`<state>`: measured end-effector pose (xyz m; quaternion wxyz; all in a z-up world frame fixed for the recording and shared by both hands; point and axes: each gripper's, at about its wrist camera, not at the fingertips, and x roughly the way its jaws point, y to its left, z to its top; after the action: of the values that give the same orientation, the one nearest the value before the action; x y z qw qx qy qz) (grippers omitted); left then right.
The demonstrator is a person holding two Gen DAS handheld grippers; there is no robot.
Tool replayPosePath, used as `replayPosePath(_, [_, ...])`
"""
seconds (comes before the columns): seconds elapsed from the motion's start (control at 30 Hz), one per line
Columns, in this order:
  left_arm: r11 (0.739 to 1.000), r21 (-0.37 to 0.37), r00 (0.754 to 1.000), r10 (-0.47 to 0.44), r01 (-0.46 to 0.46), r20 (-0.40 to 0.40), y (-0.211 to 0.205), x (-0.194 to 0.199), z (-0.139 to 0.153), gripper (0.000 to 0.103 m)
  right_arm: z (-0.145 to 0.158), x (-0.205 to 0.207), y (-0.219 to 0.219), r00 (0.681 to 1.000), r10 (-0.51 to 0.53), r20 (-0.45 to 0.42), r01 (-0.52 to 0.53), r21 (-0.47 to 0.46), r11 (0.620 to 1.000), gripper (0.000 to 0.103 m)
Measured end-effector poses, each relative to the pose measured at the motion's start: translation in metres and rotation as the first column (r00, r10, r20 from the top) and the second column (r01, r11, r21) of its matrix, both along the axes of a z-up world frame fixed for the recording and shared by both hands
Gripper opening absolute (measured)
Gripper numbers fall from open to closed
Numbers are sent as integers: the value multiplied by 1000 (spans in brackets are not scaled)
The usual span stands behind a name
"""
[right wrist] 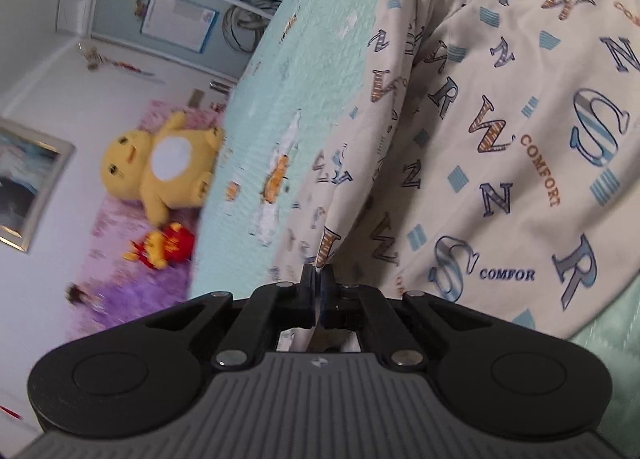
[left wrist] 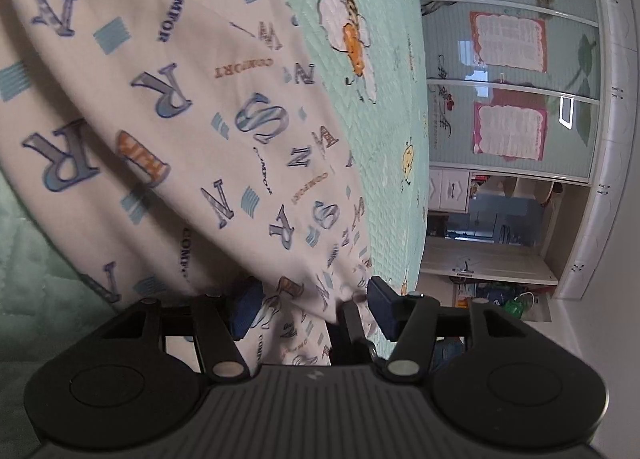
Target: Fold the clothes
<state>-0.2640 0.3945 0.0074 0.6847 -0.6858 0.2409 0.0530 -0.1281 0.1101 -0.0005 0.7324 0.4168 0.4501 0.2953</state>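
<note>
Cream letter-printed cotton garment (left wrist: 168, 107) spreads over the mint quilted bedspread (left wrist: 384, 107), filling frame centre. Right gripper (right wrist: 318, 279) is clamped on its edge; left gripper (left wrist: 310, 307) stands apart, cloth between its pads but unpinched. Lifting now could drag one corner and skew the fold.

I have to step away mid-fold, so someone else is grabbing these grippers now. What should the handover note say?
Right gripper: shut on an edge of the letter-print garment.
Left gripper: jaws apart, a fold of the same garment between the pads, not pinched.
Garment: spread, rumpled, over the mint green quilt.
Done: one edge gripped; no finished fold visible.
Left: close the left gripper on its edge, then probably fold the cloth over and smooth it.
</note>
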Motion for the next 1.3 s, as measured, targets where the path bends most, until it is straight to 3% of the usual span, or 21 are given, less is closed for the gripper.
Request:
replayPosePath(0.1, [999, 35, 1000, 7, -7, 19, -5, 7, 3, 58, 0, 0, -3, 1000, 2, -20, -1, 24, 1000, 0])
replayPosePath(0.17, [997, 76, 999, 1, -4, 36, -5, 11, 5, 37, 0, 0, -5, 1000, 11, -8, -11, 13, 1000, 0])
replayPosePath(0.2, [995, 97, 999, -9, 5, 42, -4, 13, 6, 8, 1, -1, -6, 1000, 17, 3, -17, 3, 1000, 0])
replayPosePath(0.23, [993, 119, 999, -19, 13, 47, -4, 14, 7, 2, 3, -1, -7, 1000, 24, 20, -24, -10, 1000, 0])
replayPosePath(0.33, [988, 150, 998, -34, 26, 51, -1, 14, 9, 2, 10, 1, -15, 995, 30, 90, -22, -82, 996, 8])
replayPosePath(0.43, [990, 135, 998, -42, 34, 53, 2, 11, 8, 2, 25, 11, -27, 980, -24, 198, 59, -174, 983, 19])
replayPosePath(0.63, [993, 108, 997, -59, 53, 53, 2, 11, 4, 2, 61, 71, -59, 934, -170, 314, 257, -262, 930, 21])
replayPosePath(0.73, [993, 102, 996, -74, 68, 57, 1, 12, 4, 2, 72, 113, -55, 938, -164, 307, 273, -361, 892, 36])
replayPosePath(0.77, [992, 101, 995, -78, 72, 59, 0, 13, 4, 2, 73, 126, -52, 943, -158, 291, 269, -392, 880, 36])
replayPosePath(0.9, [990, 110, 994, -95, 88, 60, -1, 16, 5, 2, 64, 168, -45, 975, -157, 157, 215, -490, 845, 45])
replayPosePath(1.0, [988, 123, 993, -101, 93, 63, -1, 18, 7, 2, 52, 188, -34, 987, -140, 75, 158, -546, 823, 44])
replayPosePath(1.03, [987, 127, 993, -103, 95, 64, -1, 19, 7, 2, 49, 187, -32, 988, -134, 75, 153, -558, 815, 34])
replayPosePath(1.07, [987, 129, 992, -104, 95, 65, 0, 18, 7, 2, 48, 185, -35, 986, -141, 93, 169, -558, 812, 3])
replayPosePath(1.17, [987, 127, 990, -114, 102, 88, 4, 15, 10, 2, 54, 161, -58, 970, -169, 173, 230, -438, 869, 1])
replayPosePath(1.3, [977, 157, 973, -167, 142, 161, 7, 5, 25, 2, 68, 106, -113, 946, -245, 212, 292, -230, 928, 1])
